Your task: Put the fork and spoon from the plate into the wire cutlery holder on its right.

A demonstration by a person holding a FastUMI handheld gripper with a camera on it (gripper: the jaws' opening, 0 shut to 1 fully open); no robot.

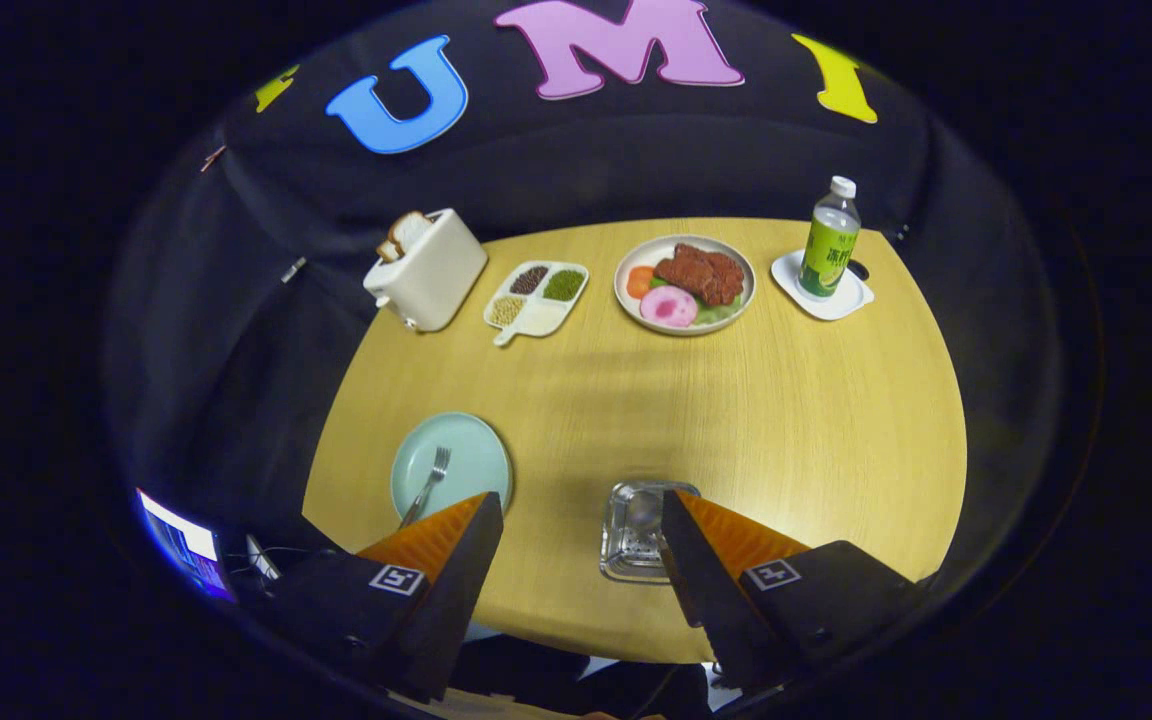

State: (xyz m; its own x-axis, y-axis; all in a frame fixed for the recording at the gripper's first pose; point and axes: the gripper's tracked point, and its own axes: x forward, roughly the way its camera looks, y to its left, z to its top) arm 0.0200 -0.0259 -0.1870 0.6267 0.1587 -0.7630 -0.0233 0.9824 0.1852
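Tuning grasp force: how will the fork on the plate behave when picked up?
The fork looks like thin metal, so probably stiff and light. It lies flat on the glossy plate, so it may skid before the fingers get under it. Its handle sticks out past the rim, likely the easier grab. The gripper is open, holding nothing.

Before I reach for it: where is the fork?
The fork lies on the pale green plate, beside the open gripper, left of the wire holder.

Pale green plate [466, 455] holds a silver fork [426, 488], tines pointing away. Wire cutlery holder [634, 535] sits right of plate, w/ spoon [644, 512] bowl visible inside.
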